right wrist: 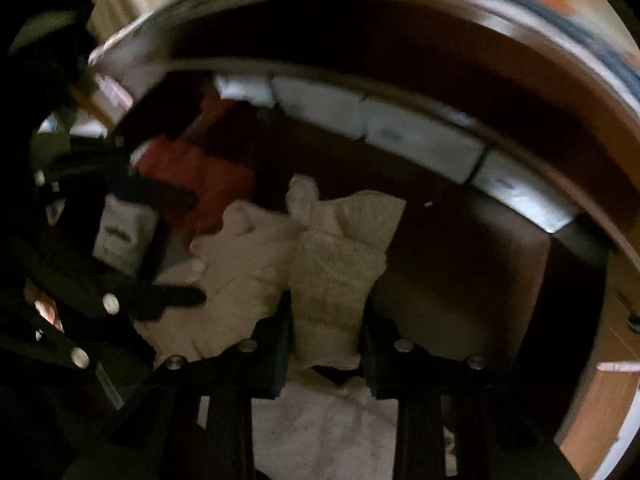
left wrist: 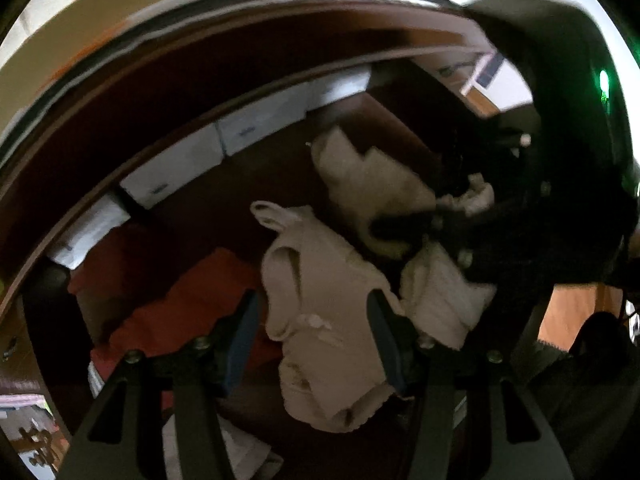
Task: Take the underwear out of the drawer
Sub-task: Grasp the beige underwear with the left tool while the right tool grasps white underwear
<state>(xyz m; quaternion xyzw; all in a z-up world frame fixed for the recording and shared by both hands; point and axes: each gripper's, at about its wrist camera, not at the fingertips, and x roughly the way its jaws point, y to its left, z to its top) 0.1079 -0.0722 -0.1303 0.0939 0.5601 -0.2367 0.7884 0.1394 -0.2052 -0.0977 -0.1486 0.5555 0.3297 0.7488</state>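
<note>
Both grippers reach into an open dark wooden drawer. In the left wrist view my left gripper is open, its fingers either side of a cream undergarment lying in the drawer. My right gripper shows at the right, pinching cream cloth. In the right wrist view my right gripper is shut on a beige knitted piece of underwear, held between the pads. More cream cloth lies left of it. My left gripper shows dark at the left.
A red garment lies at the drawer's left side, also in the right wrist view. White boxes line the drawer's back wall. The cabinet top edge overhangs the drawer. Wooden floor shows at the right.
</note>
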